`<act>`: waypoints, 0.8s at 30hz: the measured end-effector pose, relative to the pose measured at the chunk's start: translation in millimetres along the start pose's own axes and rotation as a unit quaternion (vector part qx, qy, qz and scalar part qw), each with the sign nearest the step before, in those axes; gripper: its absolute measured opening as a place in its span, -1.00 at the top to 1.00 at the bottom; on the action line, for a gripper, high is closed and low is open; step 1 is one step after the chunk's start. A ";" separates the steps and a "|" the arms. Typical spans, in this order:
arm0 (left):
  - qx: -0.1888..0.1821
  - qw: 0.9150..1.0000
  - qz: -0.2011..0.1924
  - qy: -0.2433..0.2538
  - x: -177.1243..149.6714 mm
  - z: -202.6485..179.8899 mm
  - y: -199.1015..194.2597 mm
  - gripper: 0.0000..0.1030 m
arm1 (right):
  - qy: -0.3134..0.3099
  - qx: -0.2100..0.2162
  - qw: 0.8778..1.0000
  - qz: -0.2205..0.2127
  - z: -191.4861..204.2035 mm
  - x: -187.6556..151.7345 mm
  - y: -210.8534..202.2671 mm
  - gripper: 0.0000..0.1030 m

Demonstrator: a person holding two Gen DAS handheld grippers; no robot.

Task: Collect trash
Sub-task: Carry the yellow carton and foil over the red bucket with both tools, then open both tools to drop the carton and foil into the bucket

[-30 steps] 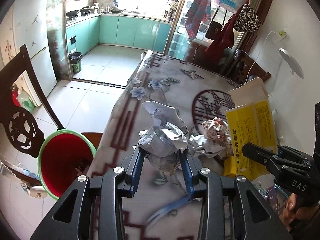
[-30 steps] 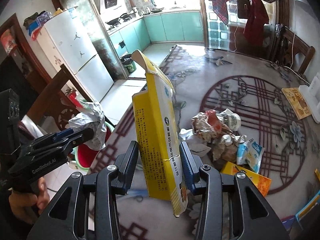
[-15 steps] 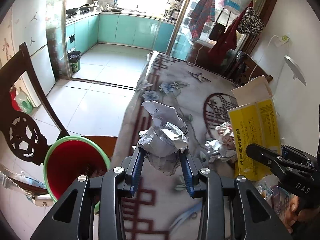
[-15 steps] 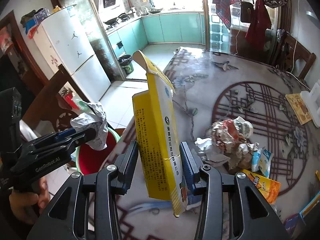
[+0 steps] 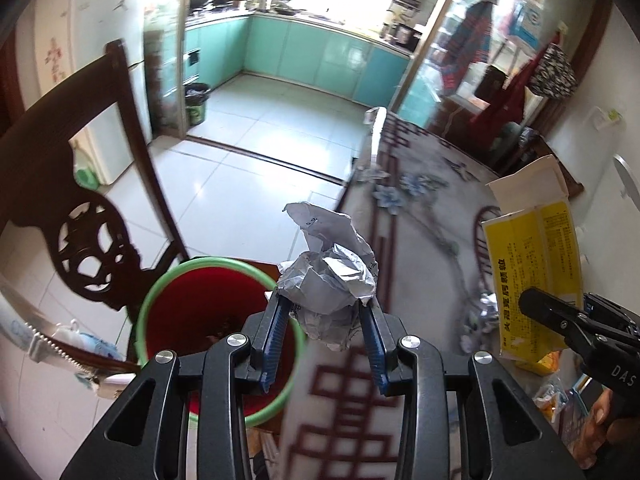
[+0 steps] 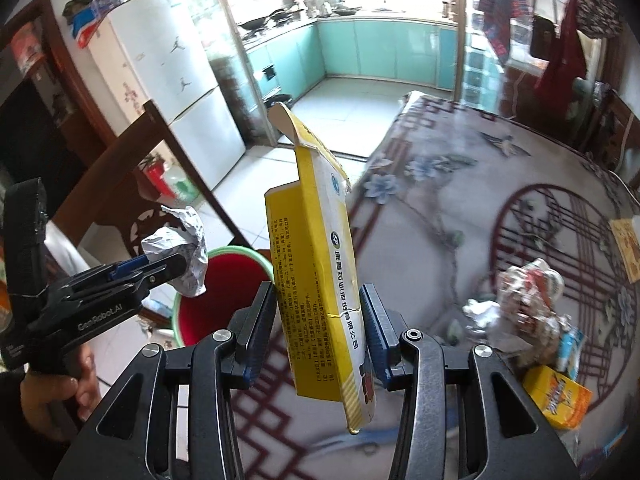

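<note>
- Left gripper [image 5: 325, 322]: pads pinching a crumpled paper wad [image 5: 330, 280] at centre frame; the grip sits low on the wad, so most of the paper bulges free above the fingers.
- Right gripper [image 6: 318, 330]: pressed onto a flattened yellow carton [image 6: 316, 276], held edge-on and upright, open flap at the top; its lower end hangs below the pads. Gripping it by the narrow faces likely keeps it slim enough for the bin mouth.
- Red bin with green rim [image 5: 156, 308]: lower left of the left view, on the floor beside the table edge; mouth open, a little dark debris at the bottom. The wad hangs at the rim's right side, not yet centred over the opening.
- Dark wooden chair [image 5: 96, 216]: just behind the bin at left; its back limits room on that side.
- Table with patterned cloth [image 6: 460, 216]: edge runs beside the bin; clear floor lies beyond.
- Remaining trash pile [image 6: 532, 304]: wrappers and a small yellow box, right of the right view, well apart from both tools.
</note>
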State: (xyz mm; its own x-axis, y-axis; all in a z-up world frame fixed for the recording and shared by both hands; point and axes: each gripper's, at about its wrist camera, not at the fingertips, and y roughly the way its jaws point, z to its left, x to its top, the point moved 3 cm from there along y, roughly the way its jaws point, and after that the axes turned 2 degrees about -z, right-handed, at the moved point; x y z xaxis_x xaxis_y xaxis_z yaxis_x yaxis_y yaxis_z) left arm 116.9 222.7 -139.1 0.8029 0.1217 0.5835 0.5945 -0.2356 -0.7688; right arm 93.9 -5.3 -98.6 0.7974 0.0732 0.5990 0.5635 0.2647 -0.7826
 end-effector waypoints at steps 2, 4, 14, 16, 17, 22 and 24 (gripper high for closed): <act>0.008 1.000 0.001 -0.009 -1.9 15.8 -0.2 0.34 | -0.008 0.005 1.000 0.003 10.0 2.8 5.9 0.20; 0.017 1.000 0.002 -0.018 -3.4 31.8 0.2 0.34 | -0.016 0.012 1.000 0.008 20.2 5.2 13.3 0.20; 0.062 0.997 0.012 -0.050 -6.8 94.4 7.1 0.34 | -0.046 0.049 0.997 0.039 64.7 9.8 48.9 0.18; 0.070 0.996 0.014 -0.053 -6.4 103.9 10.4 0.34 | -0.050 0.057 0.996 0.047 73.2 8.7 56.3 0.18; 0.074 0.996 0.015 -0.054 -6.6 108.1 12.3 0.34 | -0.052 0.060 0.995 0.052 76.7 8.2 60.9 0.18; 0.091 0.994 0.028 -0.061 -9.4 127.8 23.9 0.34 | -0.059 0.073 0.992 0.078 90.0 3.2 83.6 0.18; 0.093 0.993 0.035 -0.062 -11.6 131.5 28.8 0.34 | -0.063 0.079 0.991 0.092 94.6 0.5 94.6 0.18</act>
State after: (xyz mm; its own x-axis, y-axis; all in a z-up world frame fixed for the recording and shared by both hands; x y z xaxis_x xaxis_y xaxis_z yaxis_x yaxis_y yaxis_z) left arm 130.5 341.3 -202.4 0.8347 0.2311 0.4999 0.5263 -0.0675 -0.8476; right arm 127.2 110.8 -156.3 0.8450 0.2510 0.4723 0.3616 0.3826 -0.8502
